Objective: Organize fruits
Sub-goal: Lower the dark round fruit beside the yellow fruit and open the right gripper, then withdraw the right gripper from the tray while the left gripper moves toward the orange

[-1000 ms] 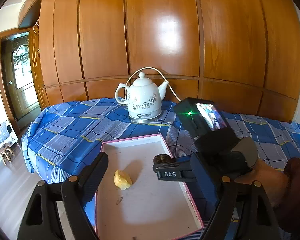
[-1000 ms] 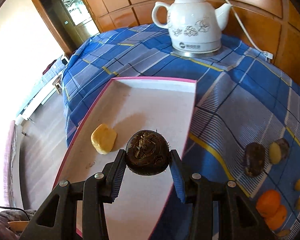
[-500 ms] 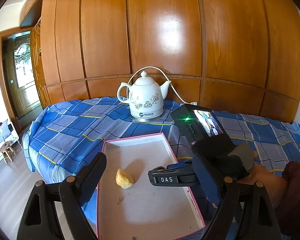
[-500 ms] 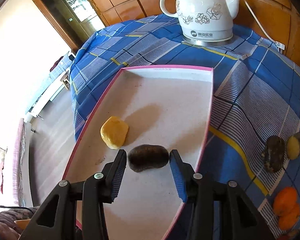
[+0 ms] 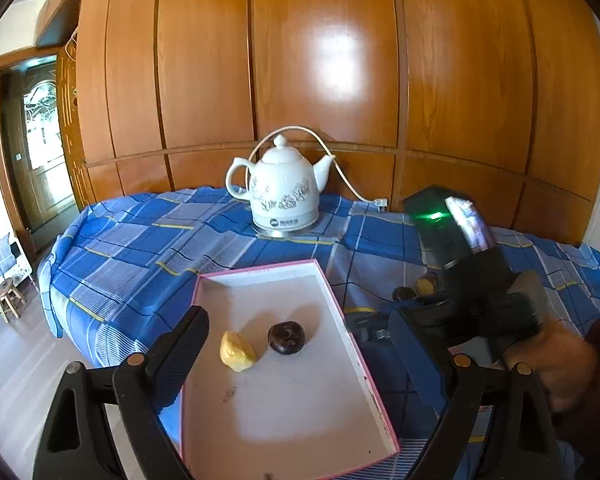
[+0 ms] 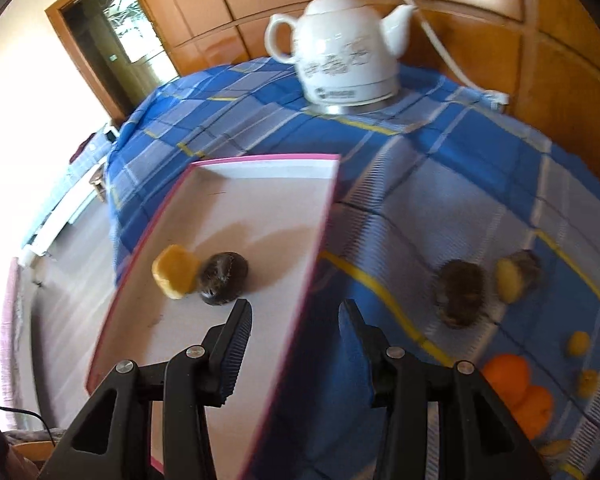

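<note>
A white tray with a pink rim (image 5: 260,269) (image 6: 260,157) lies on the blue checked cloth. In it a dark round fruit (image 5: 286,337) (image 6: 222,278) rests against a yellow piece (image 5: 236,356) (image 6: 174,272). My right gripper (image 6: 296,320) is open and empty, hovering over the tray's right rim just clear of the dark fruit. Its body shows blurred in the left wrist view (image 5: 464,280), held by a hand (image 5: 560,364). My left gripper (image 5: 296,320) stands at the tray's near end, its jaws opening wide, gripping nothing.
On the cloth right of the tray lie a dark brown fruit (image 6: 458,296), a yellow-brown one (image 6: 514,280), two oranges (image 6: 506,376) and small yellow pieces (image 6: 578,343). A white kettle (image 5: 282,196) (image 6: 344,60) with its cord stands behind, before wood panelling.
My right gripper set the dark fruit down in the tray beside the yellow piece, let go and drew away to the right. My left jaws spread a little wider.
</note>
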`<state>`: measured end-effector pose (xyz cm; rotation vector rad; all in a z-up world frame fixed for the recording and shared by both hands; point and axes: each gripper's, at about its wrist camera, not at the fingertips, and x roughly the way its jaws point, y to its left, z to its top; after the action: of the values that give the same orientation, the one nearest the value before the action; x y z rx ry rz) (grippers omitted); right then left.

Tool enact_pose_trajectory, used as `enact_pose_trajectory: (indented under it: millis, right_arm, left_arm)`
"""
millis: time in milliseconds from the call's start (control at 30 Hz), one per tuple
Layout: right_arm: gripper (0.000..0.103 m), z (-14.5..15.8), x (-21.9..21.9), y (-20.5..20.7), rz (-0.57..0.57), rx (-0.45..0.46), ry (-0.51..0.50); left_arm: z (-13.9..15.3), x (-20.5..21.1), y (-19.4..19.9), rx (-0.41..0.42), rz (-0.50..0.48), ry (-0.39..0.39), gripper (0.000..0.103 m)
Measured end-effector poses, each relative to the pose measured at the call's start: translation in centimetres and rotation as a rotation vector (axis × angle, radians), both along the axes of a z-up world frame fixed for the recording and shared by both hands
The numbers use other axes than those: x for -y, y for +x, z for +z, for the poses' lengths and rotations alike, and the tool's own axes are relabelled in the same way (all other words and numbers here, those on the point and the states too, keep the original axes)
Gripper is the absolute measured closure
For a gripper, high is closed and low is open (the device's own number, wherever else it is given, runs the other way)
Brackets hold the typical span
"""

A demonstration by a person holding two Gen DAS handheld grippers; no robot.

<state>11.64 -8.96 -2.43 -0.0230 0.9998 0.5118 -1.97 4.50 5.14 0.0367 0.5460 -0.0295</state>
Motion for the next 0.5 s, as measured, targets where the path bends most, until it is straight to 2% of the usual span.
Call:
enact_pose_trajectory:
  millis: [333,500]
  right_arm:
    - [0.057,1.5,5.5,-2.6,-0.060,0.120,-0.164]
    - [0.057,1.9,9.2,-3.8,-0.114,0.131,-0.191]
  left_arm:
    - [-2.7,1.8,2.0,-0.109,-0.051,-0.027,0.011]
    - [-3.8,3.1,2.9,-0.160,-0.093,-0.035,0.011]
